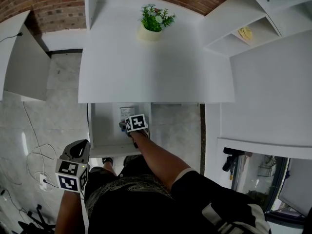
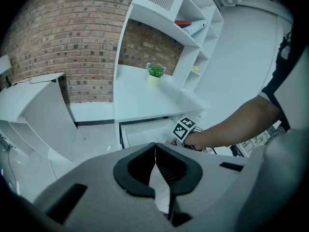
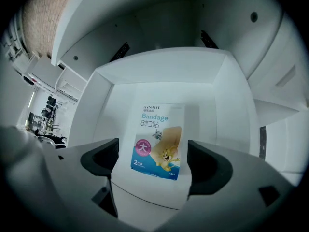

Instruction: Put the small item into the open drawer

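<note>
Spreads the right claw point(image 3: 154, 164) wide, gripping nothing. Frames the bandage packet point(image 3: 158, 139) between the two jaws, flat on the floor of the open drawer point(image 3: 94, 115) and seemingly clear of both pads. Reads, by that, as the placing done and only the pull-back left.

Holds the left claw point(image 2: 155, 153) clenched and empty, low at the near left, well apart from the drawer. Has above the drawer the white table point(image 1: 156, 72), with a potted plant point(image 1: 155, 21) towards its far side.

Could go wrong on the way out. Might drag the packet towards the near wall, or out over it, if a jaw dips and catches the packet's near edge. Might flip so light and flat a thing with one brush from a pad. Might knock the claw against the table's near edge if lifted forward rather than back. Calls for a level, straight retreat with the jaws left wide.
</note>
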